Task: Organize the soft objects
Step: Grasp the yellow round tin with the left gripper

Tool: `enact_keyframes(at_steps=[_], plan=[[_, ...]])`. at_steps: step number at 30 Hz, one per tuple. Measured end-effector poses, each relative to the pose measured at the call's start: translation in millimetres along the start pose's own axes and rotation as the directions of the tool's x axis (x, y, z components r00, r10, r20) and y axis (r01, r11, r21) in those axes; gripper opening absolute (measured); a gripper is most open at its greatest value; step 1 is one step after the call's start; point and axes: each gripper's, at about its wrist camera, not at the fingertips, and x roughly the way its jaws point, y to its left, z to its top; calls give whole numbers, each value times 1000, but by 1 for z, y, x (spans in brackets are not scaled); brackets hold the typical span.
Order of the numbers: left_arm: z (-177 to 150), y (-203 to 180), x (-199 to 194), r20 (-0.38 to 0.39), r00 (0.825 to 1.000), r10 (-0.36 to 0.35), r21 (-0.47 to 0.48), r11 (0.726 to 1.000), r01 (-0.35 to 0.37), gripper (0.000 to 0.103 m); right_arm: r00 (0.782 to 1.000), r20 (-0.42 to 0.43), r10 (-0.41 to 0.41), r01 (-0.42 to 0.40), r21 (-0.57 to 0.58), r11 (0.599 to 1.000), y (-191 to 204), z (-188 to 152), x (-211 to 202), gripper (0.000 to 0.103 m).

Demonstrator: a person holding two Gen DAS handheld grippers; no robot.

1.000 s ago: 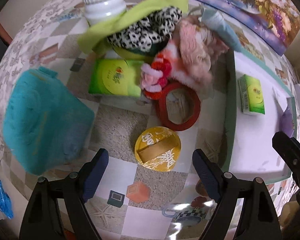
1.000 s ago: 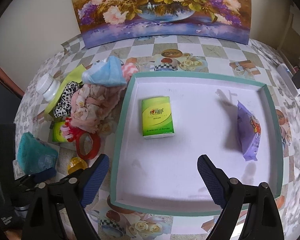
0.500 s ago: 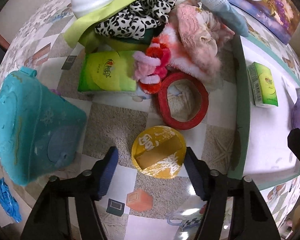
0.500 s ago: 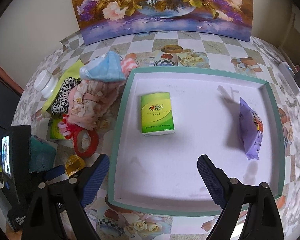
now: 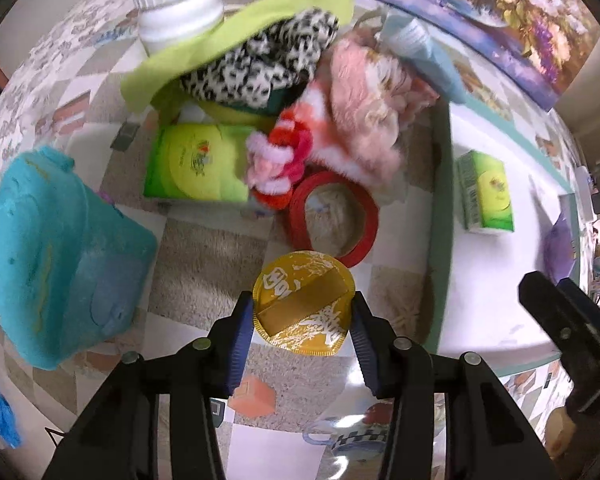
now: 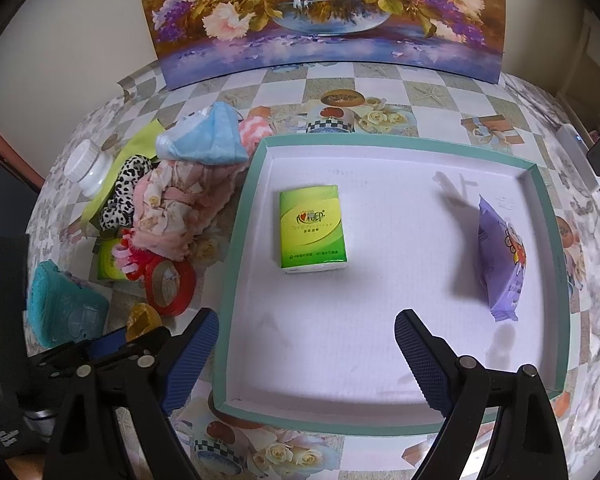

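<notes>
Left gripper [image 5: 303, 334] pointing down, fingers [image 5: 239, 340] closing on either side of gold foil disc [image 5: 305, 307] lying flat on tabletop [image 5: 204, 256] just beside red tape ring [image 5: 334, 219], near tray [image 6: 380, 426]; contact w/ pads not clear yet. Looks light, thin, stiff-ish, slick foil w/ crimped rim, so prob. prone to slipping or tipping. Best taken edge-to-edge across the widest part, low near tabletop. Right gripper [image 6: 306, 360] fingers wide, empty, over tray holding green tissue pack [image 6: 313, 233] & purple packet [image 6: 500, 258].
</notes>
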Motion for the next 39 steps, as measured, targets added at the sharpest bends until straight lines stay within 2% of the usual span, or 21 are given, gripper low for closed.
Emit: enact_keyframes(at_steps=[13, 22, 30, 35, 39], plan=[[36, 6, -43, 114, 993, -26, -9, 1000, 28, 48, 999, 40, 4, -3, -28, 1000, 14, 6, -5, 92], [47, 30, -74, 234, 972, 10, -31, 1000, -3, 48, 998, 27, 61, -59, -68, 996, 42, 9, 7, 92], [51, 86, -103, 297, 950, 96, -159, 986, -50, 48, 992, 7, 123, -120, -164, 979, 88, 9, 20, 91], [54, 110, -103, 291, 950, 111, -225, 973, -45, 48, 991, -33, 126, -130, -227, 965, 113, 7, 38, 91], [54, 119, -98, 279, 953, 116, -256, 966, -43, 49, 992, -67, 107, -121, -266, 956, 124, 4, 55, 83]])
